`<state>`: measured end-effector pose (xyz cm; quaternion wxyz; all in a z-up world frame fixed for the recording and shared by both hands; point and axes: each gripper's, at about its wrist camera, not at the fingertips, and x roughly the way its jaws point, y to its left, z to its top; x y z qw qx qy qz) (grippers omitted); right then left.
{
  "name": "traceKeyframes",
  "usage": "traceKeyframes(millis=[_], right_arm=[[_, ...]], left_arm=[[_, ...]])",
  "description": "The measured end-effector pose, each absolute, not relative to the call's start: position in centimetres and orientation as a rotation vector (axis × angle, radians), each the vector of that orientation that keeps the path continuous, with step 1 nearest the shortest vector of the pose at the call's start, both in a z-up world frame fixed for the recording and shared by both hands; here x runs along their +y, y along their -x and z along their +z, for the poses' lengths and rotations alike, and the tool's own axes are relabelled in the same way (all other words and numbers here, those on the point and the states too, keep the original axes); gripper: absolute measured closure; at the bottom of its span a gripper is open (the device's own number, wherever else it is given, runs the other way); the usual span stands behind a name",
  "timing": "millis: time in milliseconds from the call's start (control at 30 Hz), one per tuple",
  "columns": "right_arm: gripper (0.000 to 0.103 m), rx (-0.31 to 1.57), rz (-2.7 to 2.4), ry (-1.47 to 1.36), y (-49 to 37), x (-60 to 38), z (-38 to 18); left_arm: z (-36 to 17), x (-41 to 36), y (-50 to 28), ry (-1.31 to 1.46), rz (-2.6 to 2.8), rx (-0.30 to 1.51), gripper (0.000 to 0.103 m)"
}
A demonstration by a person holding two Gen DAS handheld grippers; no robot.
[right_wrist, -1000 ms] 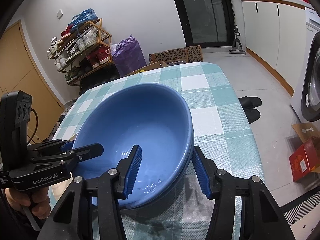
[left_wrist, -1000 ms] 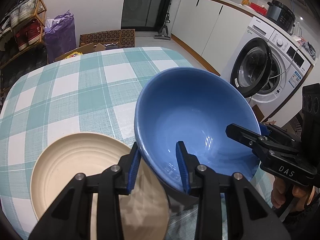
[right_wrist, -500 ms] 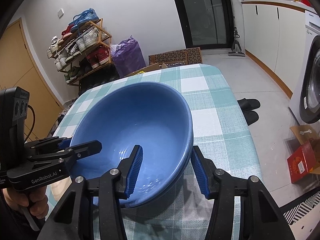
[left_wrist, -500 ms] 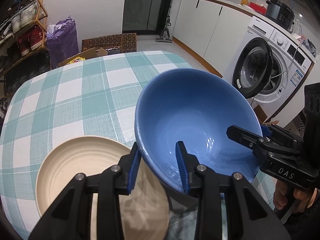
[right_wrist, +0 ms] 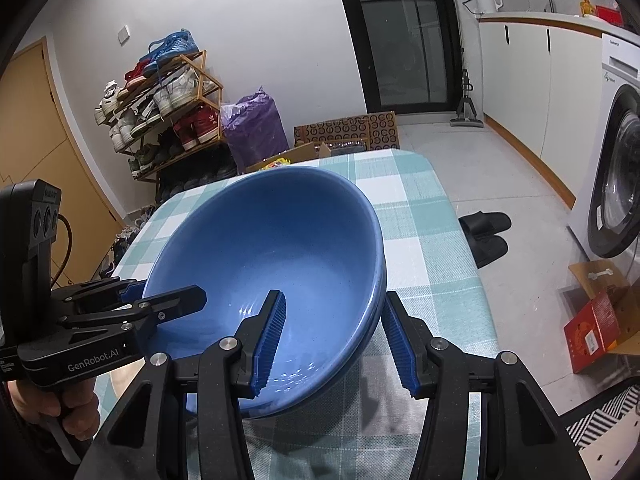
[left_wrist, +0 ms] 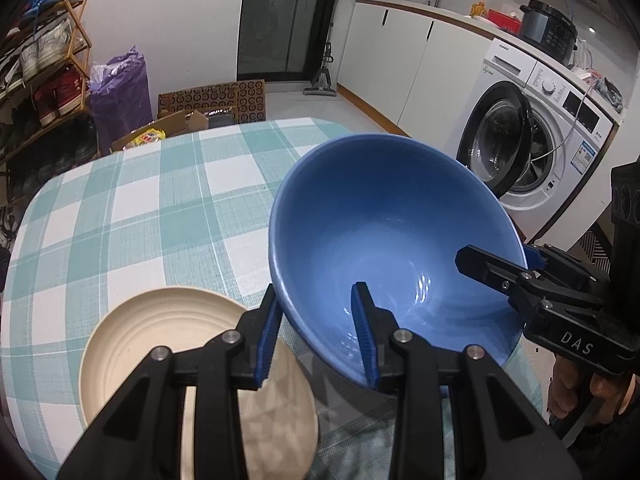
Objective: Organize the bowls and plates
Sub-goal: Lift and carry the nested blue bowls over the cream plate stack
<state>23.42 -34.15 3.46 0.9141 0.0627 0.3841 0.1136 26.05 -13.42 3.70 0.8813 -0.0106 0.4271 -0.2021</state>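
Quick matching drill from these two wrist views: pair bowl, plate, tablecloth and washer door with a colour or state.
Things:
1. bowl
2. plate
3. tablecloth
4. washer door

States:
A. teal and white checks
B. cream, lying flat on the table
C. swung open
D. blue, rim clamped by left gripper and right gripper

Pairs: 1-D, 2-B, 3-A, 4-C

The bowl (left_wrist: pixel 392 240) sits at the frame's centre right, above the table (left_wrist: pixel 132 216), with the plate (left_wrist: pixel 160 340) on the table at lower left. The washer (left_wrist: pixel 532 136) stands at right, the shoe rack (left_wrist: pixel 44 92) at upper left, boxes (left_wrist: pixel 212 100) behind the table.
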Motion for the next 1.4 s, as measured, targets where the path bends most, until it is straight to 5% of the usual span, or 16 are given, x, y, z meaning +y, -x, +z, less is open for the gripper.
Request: traceKeyframes(millis=[1400], right_arm=[[0.052,0.682,0.455,-0.021,-18.3,-21.2,13.0]], left_arm=[[11.9,-1.2,-18.8,0.080,-0.209,0.716,0.069]])
